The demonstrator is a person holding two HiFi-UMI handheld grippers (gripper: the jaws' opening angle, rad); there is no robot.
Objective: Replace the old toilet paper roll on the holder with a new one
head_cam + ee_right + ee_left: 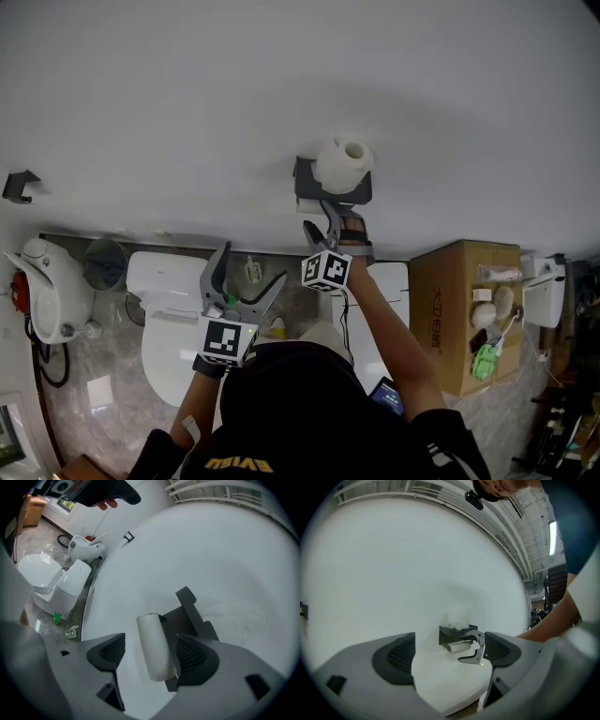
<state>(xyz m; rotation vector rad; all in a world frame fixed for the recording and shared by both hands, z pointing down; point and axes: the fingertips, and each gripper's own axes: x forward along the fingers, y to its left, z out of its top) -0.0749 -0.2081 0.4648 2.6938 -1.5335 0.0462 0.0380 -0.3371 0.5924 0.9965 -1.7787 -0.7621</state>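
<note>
A dark grey holder [330, 190] is fixed to the white wall, and a full new roll [343, 163] rests on its top shelf. Under that shelf hangs the old roll [154, 646], a thin whitish tube. My right gripper [150, 654] reaches level with it, jaws open on either side of the tube; the right pad [191, 656] lies close against it and the left pad [110, 651] stands apart. My left gripper [251, 267] is held lower and further left, open and empty. In the left gripper view the holder [458, 633], the old roll [458, 647] and the right gripper [474, 649] show ahead.
A white toilet [173, 319] stands below the wall at left, with another white fixture [47, 291] beside it. A cardboard box [464, 309] holding small items sits at right. A small dark hook [19, 185] is on the wall far left.
</note>
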